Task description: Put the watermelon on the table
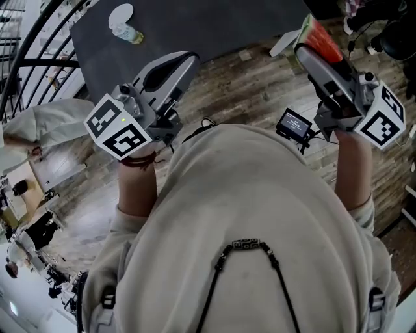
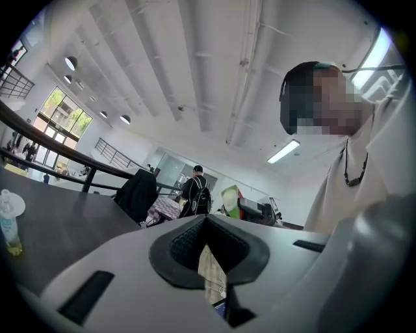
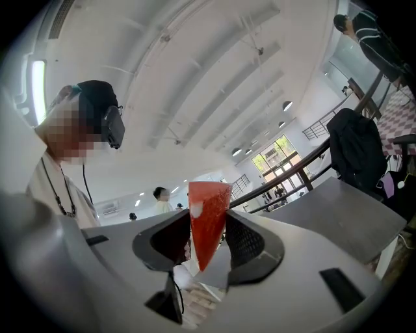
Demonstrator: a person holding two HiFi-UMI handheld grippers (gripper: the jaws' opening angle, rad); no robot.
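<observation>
A red wedge of watermelon with a green rind sticks up between the jaws of my right gripper, held level at the upper right above the wooden floor. In the right gripper view the watermelon slice is pinched by both pads of the right gripper. The dark grey table lies ahead, to the left of that gripper. My left gripper hovers at the table's near edge, its tips together and empty. From the left gripper the rind of the watermelon shows far off.
A plastic bottle and a white round lid sit on the table's far left. A black railing runs along the left. A dark jacket on a chair and a person with a backpack stand beyond the table.
</observation>
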